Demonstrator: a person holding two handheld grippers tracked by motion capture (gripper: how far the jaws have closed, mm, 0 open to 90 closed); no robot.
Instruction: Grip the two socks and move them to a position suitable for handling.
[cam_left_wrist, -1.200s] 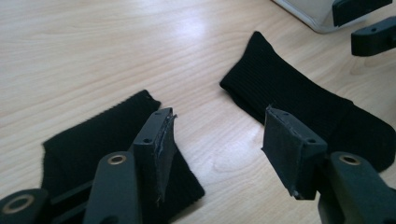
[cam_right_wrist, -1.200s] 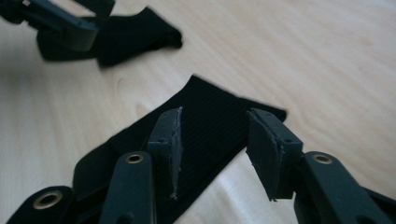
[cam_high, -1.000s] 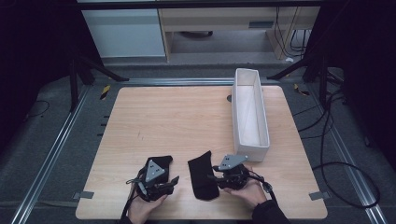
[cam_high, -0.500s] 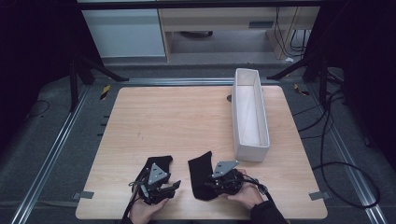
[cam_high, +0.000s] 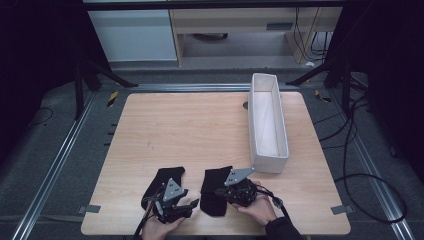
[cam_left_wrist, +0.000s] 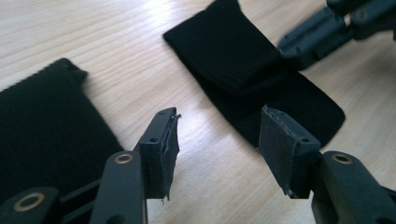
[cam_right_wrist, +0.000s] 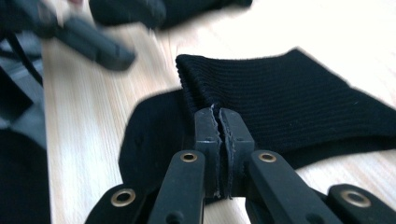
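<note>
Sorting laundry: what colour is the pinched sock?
Black, ribbed knit sock; clearest in the right gripper view.

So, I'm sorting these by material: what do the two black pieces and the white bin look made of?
Right black piece: ribbed knit fabric, matte, fine parallel ribs, folds softly. Left black piece: same ribbed knit look. White bin: smooth, matte, thin stiff walls, probably plastic, though card is possible.

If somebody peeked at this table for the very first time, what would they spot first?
Probably the two black socks near the front edge of the wooden table. The right gripper has just closed its jaws on the edge of the right sock, while the left gripper waits open above bare wood beside the left sock. A long white box stands along the table's right side.
</note>
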